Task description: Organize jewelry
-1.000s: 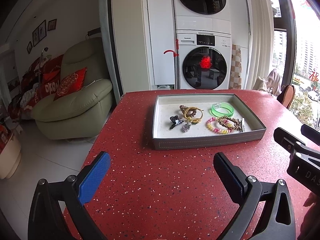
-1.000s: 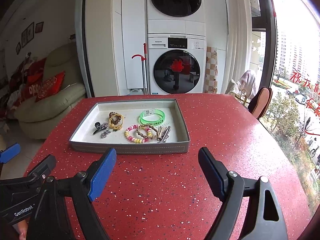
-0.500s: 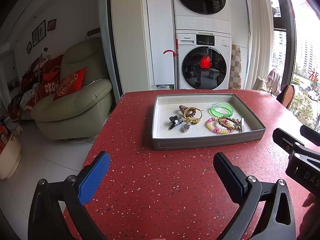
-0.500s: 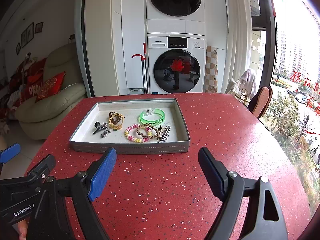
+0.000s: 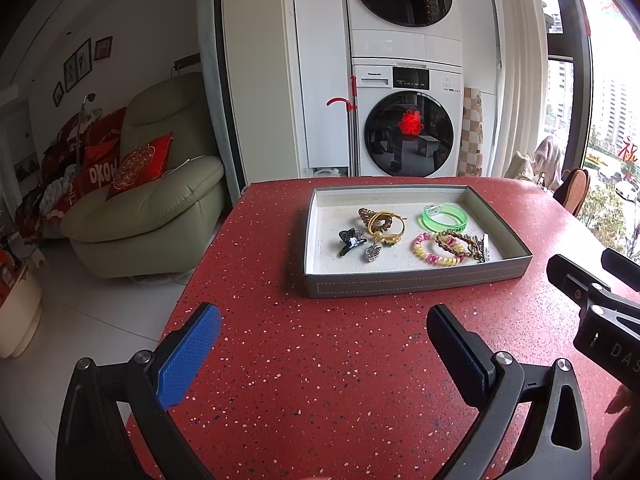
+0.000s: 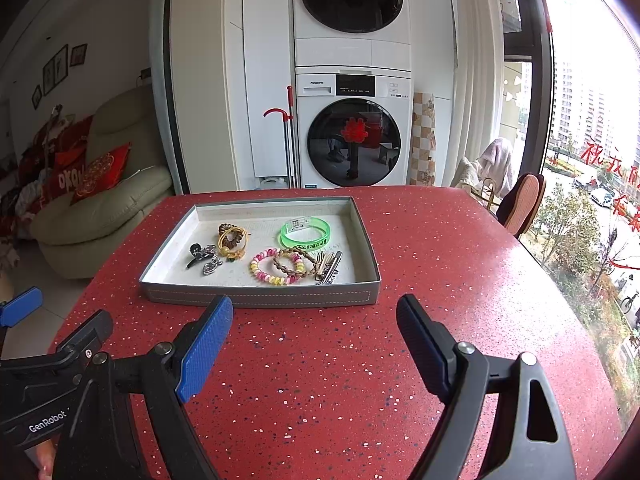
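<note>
Jewelry lies loose in a shallow grey tray [image 6: 256,295] on the red speckled worktop [image 6: 440,264]. Inside the tray, a green bangle [image 6: 305,233] sits toward the far right, a pink-and-yellow bead bracelet [image 6: 271,271] toward the near wall, with a braided brown bracelet [image 6: 289,263] overlapping it and silver clips [image 6: 329,267] just right of that. A gold hoop [image 6: 232,237] and a black hair claw [image 6: 199,254] lie left of centre. Left tongs [image 5: 320,344] and right tongs [image 6: 314,334] hover on the near side of the tray, both spread wide and holding nothing.
</note>
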